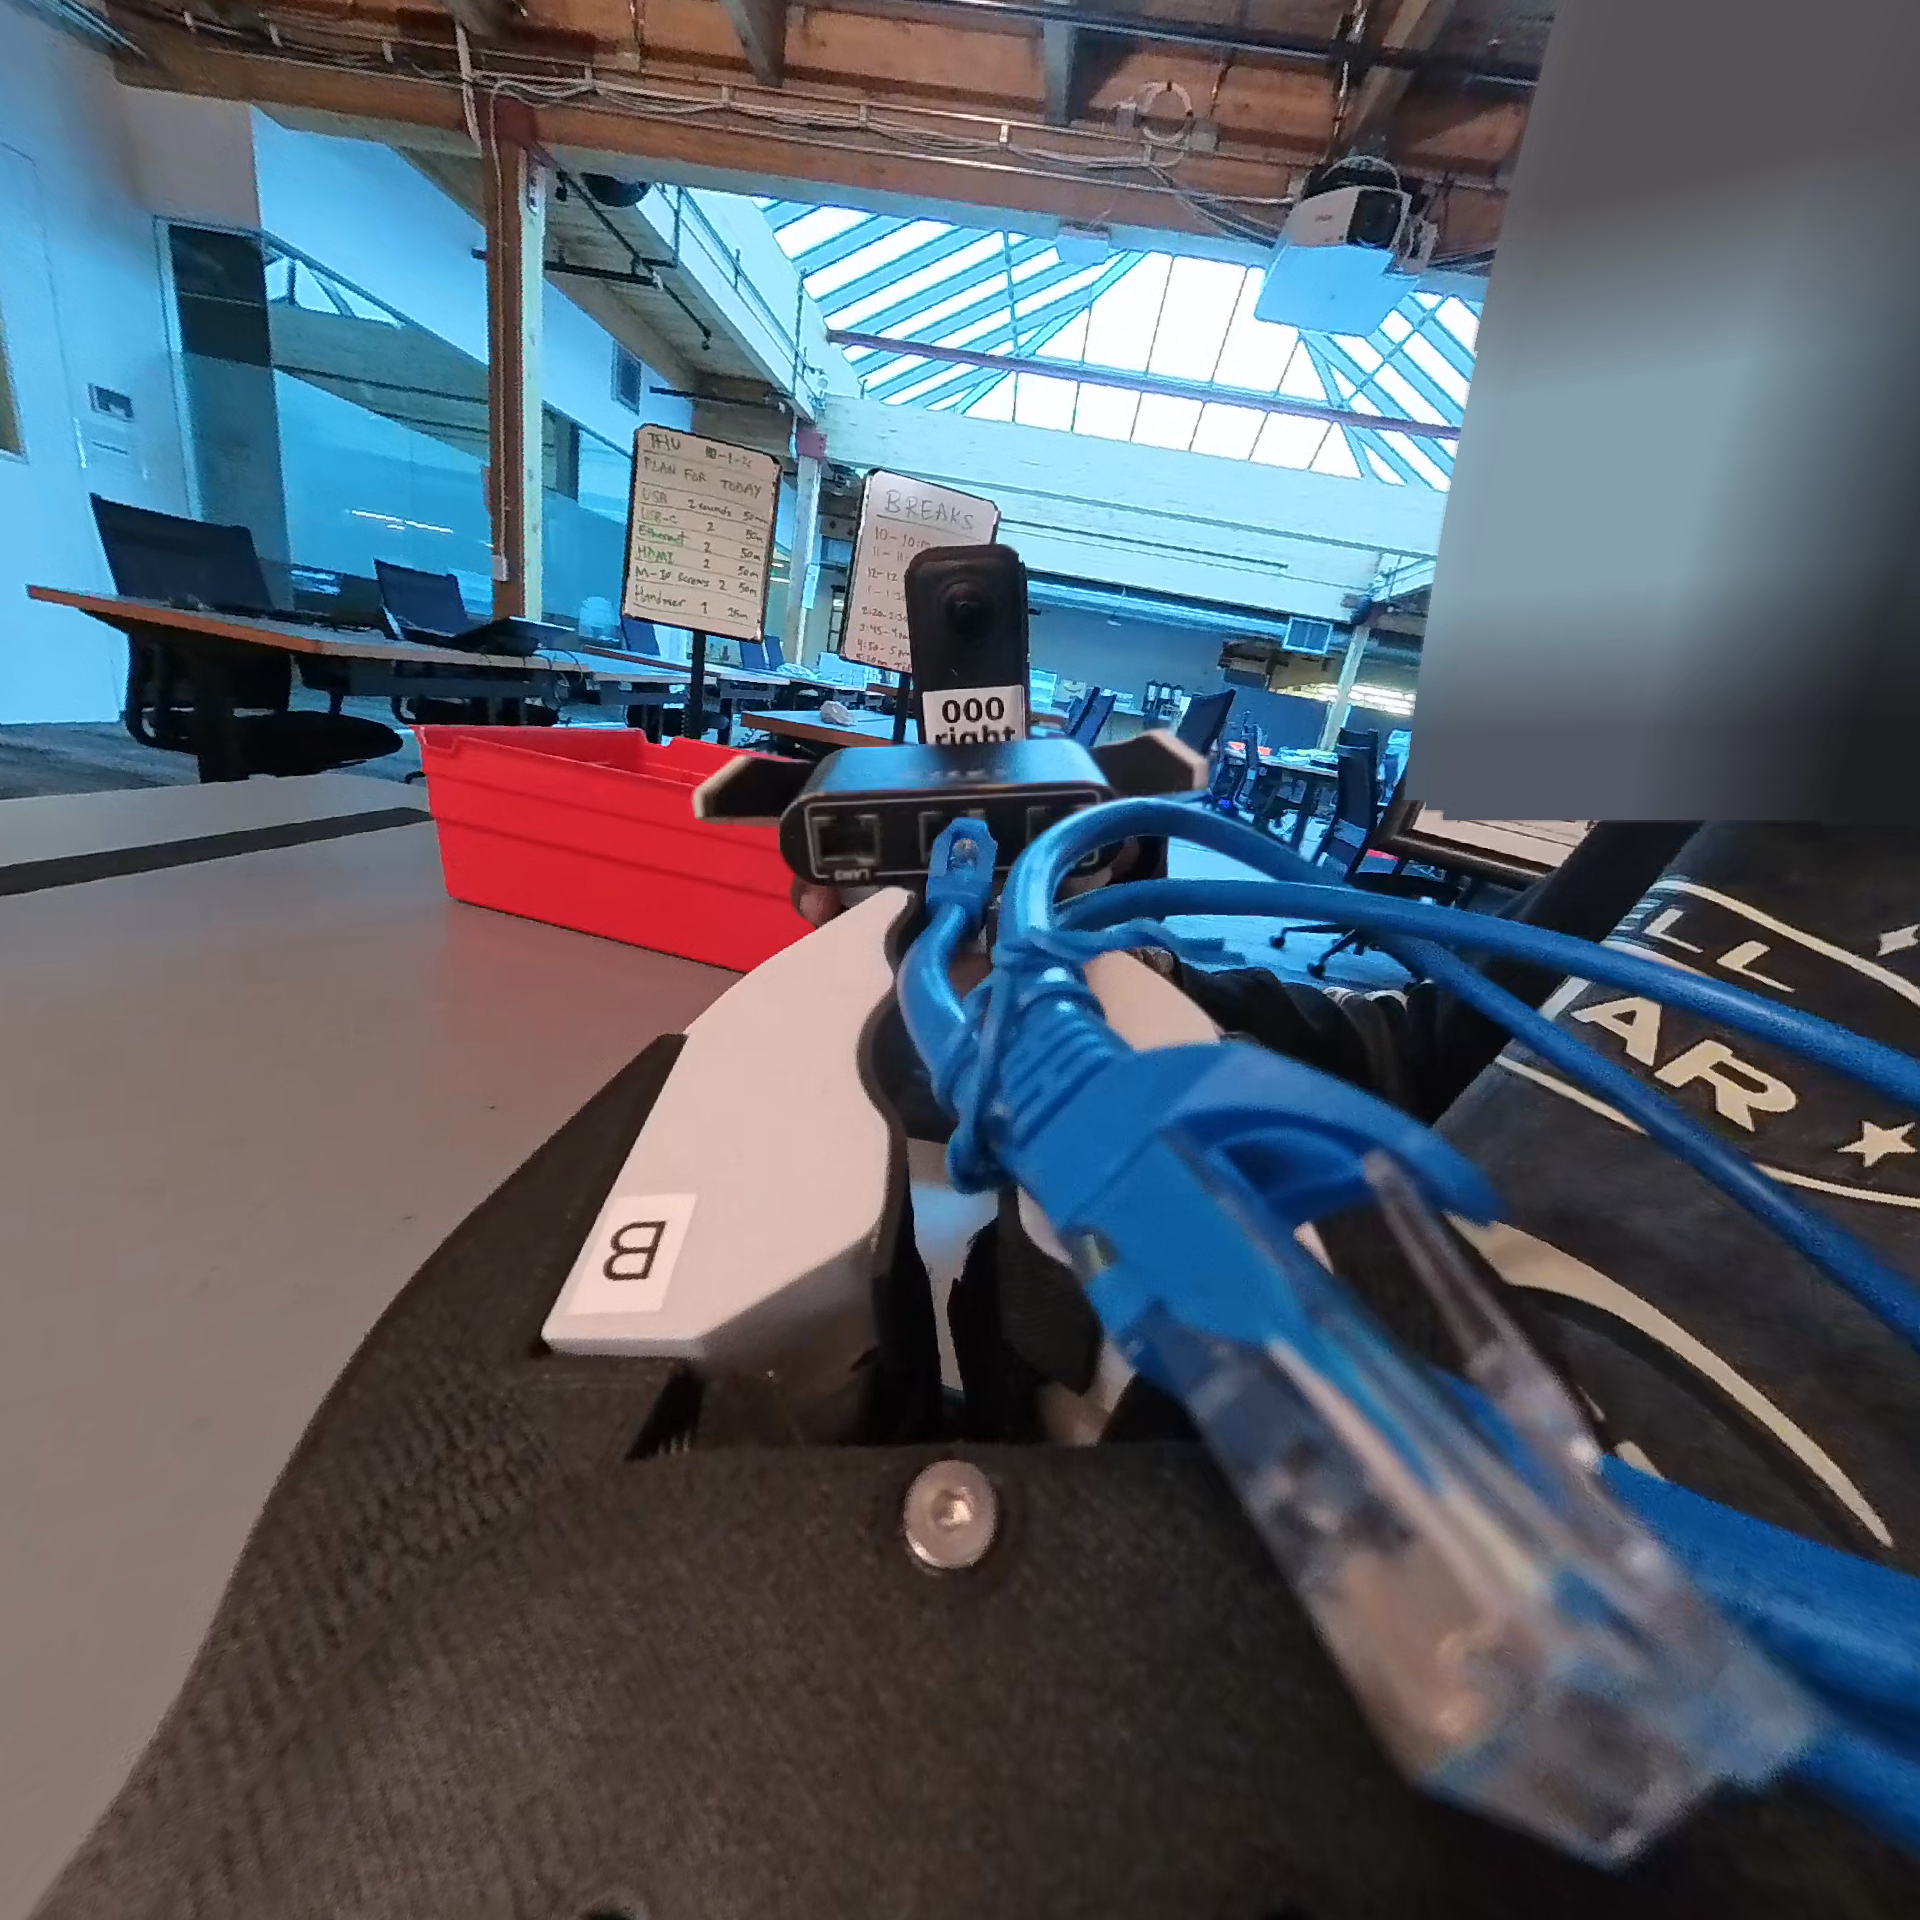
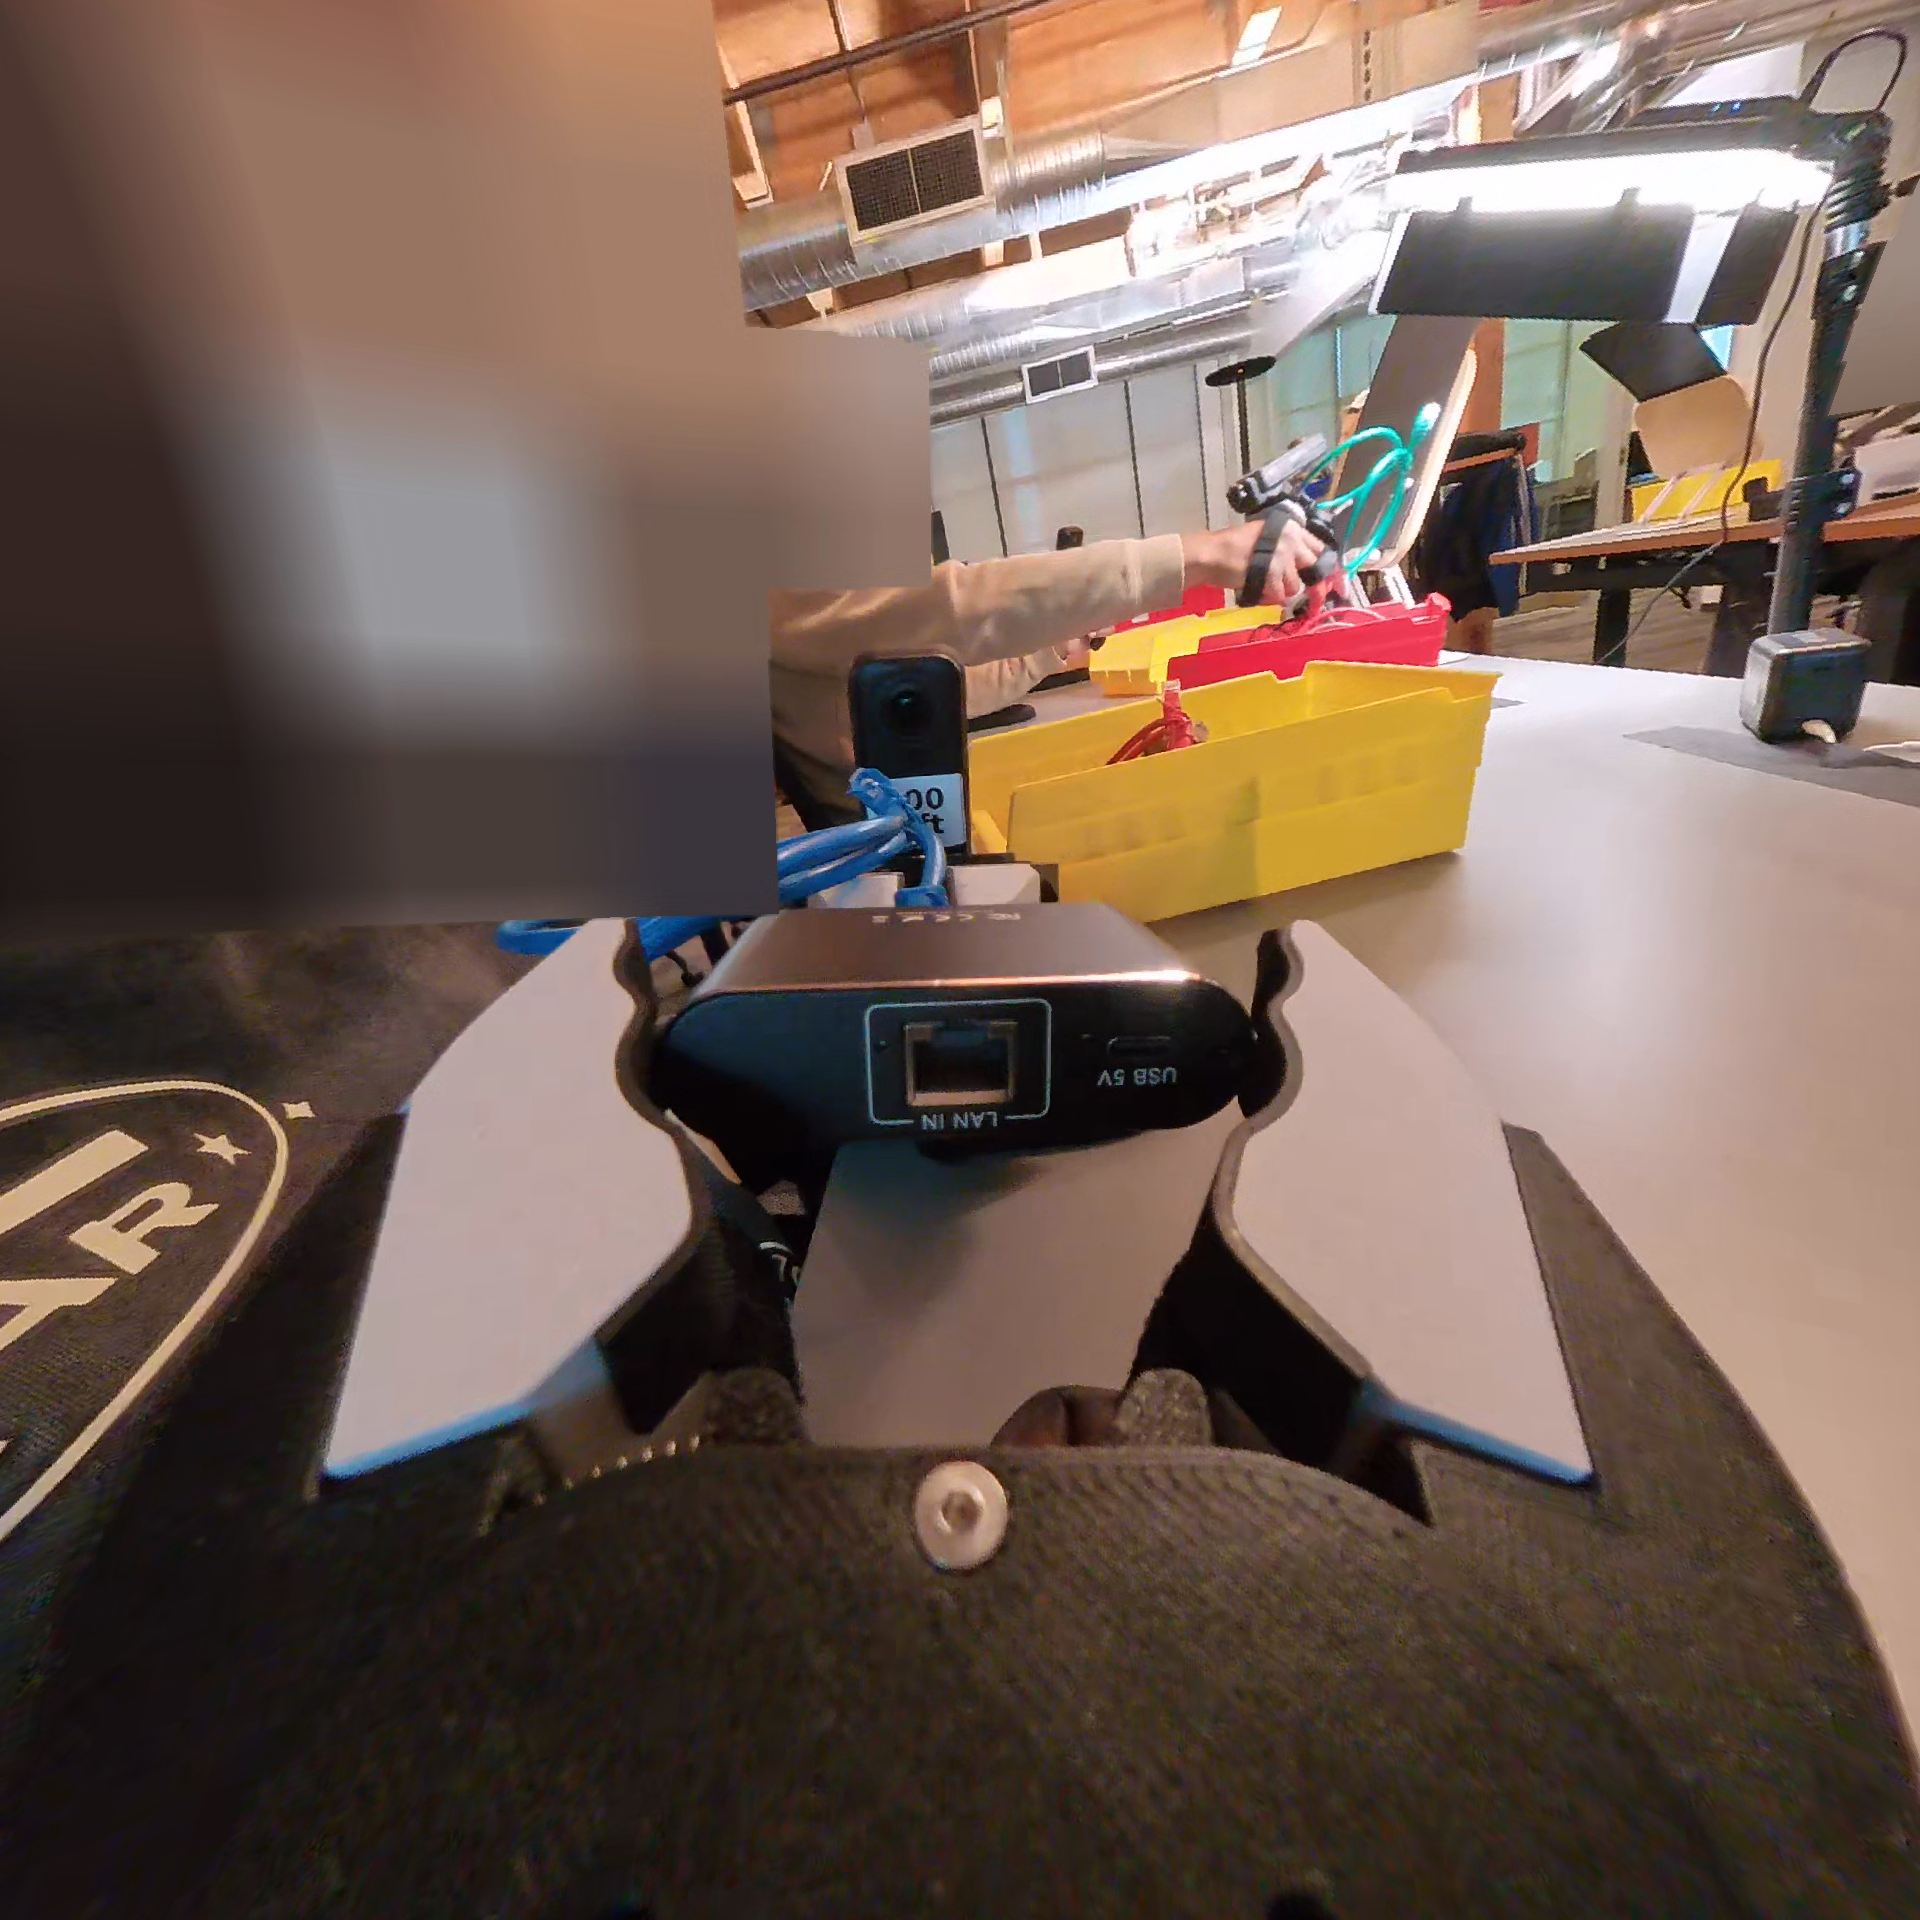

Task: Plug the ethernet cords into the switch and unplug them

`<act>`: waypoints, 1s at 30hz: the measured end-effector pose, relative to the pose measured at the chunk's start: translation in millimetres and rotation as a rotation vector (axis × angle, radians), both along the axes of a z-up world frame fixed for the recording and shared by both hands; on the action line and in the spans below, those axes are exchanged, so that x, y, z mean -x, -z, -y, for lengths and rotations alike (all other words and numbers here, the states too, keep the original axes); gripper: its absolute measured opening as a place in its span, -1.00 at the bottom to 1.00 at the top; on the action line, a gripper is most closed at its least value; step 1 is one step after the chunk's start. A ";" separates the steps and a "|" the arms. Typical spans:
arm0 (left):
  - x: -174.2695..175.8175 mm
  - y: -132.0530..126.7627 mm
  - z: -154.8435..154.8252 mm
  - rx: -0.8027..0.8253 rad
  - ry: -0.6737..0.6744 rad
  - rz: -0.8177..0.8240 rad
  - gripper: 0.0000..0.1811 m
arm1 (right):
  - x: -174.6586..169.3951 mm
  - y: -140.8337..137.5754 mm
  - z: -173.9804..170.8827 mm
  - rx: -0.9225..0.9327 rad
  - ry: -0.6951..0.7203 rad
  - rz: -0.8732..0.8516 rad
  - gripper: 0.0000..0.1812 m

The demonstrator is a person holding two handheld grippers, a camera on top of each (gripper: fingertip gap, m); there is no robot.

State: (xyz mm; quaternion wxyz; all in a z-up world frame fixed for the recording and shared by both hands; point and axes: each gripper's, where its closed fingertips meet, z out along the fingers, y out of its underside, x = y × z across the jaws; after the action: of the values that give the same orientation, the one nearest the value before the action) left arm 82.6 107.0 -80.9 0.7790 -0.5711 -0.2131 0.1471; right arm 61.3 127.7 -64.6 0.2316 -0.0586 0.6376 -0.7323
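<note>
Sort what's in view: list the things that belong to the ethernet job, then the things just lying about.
Job:
switch, held in the right gripper
blue ethernet cords, held in the left gripper

Lying about:
red bin
yellow bins
whiteboards
office chairs

We find both views bright. In the left wrist view, daylight enters through a skylight (image 1: 1143,343) at 12 o'clock, casting a cool blue tint; the near cable plug (image 1: 1475,1475) at 5 o'clock is out of focus. In the right wrist view, a lamp panel (image 2: 1600,177) at 1 o'clock glares, colours warmer. Wide-angle bending shows at all edges.
</note>
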 end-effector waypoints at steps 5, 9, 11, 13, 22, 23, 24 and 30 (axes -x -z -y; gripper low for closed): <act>-1.1 0.1 -1.5 0.009 0.000 -0.010 -0.88 | 1.7 1.7 3.1 -0.008 0.026 -0.024 0.20; -2.6 0.7 -3.6 0.023 0.001 -0.025 -0.88 | 4.1 5.0 5.9 -0.023 0.071 -0.066 0.22; -4.3 0.0 -4.7 0.027 0.002 -0.042 -0.88 | 3.2 4.0 5.8 -0.015 0.077 -0.077 0.21; -4.5 0.1 -5.3 0.028 0.005 -0.041 -0.88 | 3.5 2.2 5.5 -0.002 0.087 -0.083 0.20; -6.0 -2.0 -5.9 -0.015 0.030 -0.023 -0.88 | 4.2 -2.8 4.9 0.045 0.143 -0.159 0.21; -6.0 -1.2 -7.0 -0.007 0.029 -0.024 -0.88 | 3.8 -4.4 3.8 0.056 0.137 -0.154 0.20; -6.6 -1.2 -8.5 -0.003 0.029 -0.030 -0.88 | 3.2 -5.8 2.8 0.065 0.128 -0.145 0.20; -8.1 -3.8 -11.9 -0.039 0.037 -0.030 -0.88 | -0.6 -8.6 0.0 0.093 0.121 -0.157 0.20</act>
State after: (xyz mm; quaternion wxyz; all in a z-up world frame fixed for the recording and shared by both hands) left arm 90.7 118.9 -77.2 0.7957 -0.5574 -0.1935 0.1369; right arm 61.9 127.7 -56.0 0.1333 -0.0879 0.6216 -0.7669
